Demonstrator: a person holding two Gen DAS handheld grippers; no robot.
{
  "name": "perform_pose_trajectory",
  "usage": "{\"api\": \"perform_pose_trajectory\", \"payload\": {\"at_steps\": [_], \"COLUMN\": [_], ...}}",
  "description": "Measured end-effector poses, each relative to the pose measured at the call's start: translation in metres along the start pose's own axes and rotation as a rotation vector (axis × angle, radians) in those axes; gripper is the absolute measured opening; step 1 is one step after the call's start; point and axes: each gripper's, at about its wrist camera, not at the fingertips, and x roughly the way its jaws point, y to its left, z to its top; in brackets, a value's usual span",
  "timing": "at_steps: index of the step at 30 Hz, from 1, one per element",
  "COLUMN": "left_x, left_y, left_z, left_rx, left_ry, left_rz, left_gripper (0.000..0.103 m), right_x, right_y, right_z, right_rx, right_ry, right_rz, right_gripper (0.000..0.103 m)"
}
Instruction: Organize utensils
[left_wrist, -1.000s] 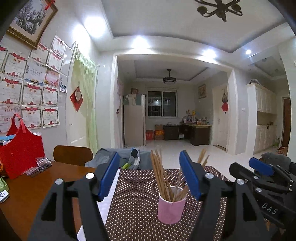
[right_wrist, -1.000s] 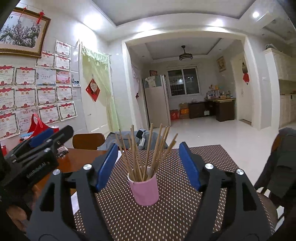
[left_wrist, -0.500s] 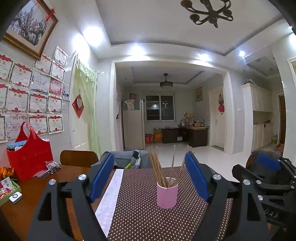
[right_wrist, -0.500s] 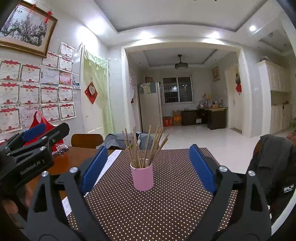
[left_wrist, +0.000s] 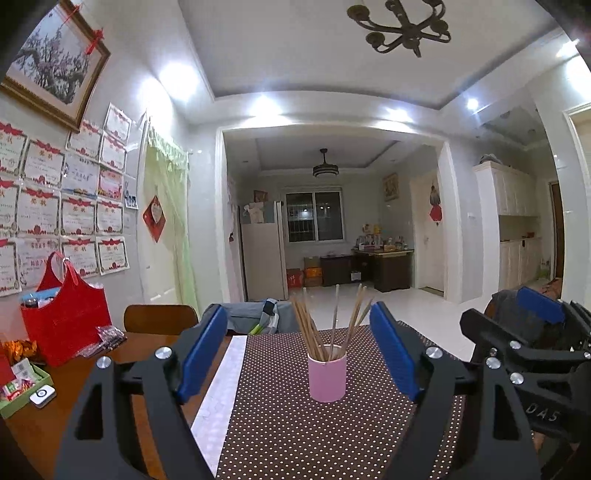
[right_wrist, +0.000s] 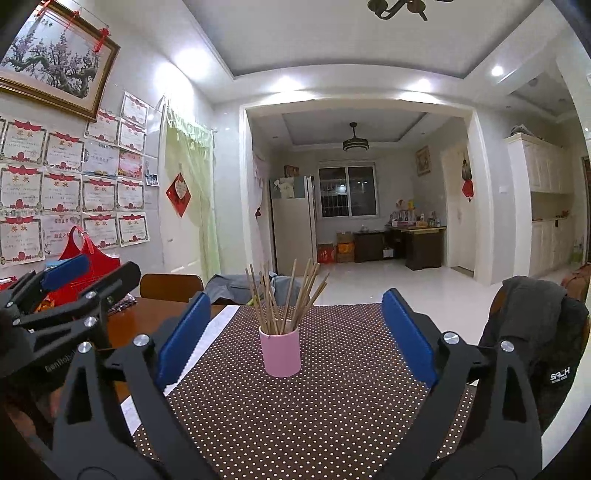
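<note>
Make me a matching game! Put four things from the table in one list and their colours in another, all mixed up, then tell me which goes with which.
Things:
1. round cup holding the chopsticks
2. tall tote bag with handles by the wall
3. dotted table runner under the cup
4. soft pads on the left gripper's fingers

Colours:
A. blue
B. brown with white dots
C. pink
D. red

Pairs: 1-C, 2-D, 3-B, 4-A
</note>
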Motion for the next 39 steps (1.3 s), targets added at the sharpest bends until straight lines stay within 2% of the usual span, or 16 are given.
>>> {"api": "perform_pose_trajectory", "payload": {"at_steps": [16, 39], "left_x": [-0.0023, -0.0009], "left_y": [-0.0034, -0.0039], "left_z": [0.0004, -0.0012], "left_rx": [-0.024, -0.022], "left_ry": [-0.018, -0.012], "left_rz": [0.011, 0.015], "left_gripper": [0.078, 0.078], "right_x": [-0.0079, -0.0042], "right_y": [0.0008, 0.0024], "right_z": [0.0041, 0.0026], "right_rx": [-0.014, -0.009], "right_ry": [-0.029, -0.012], "right_rz": [-0.016, -0.015], "right_gripper": [0.093, 0.093]}}
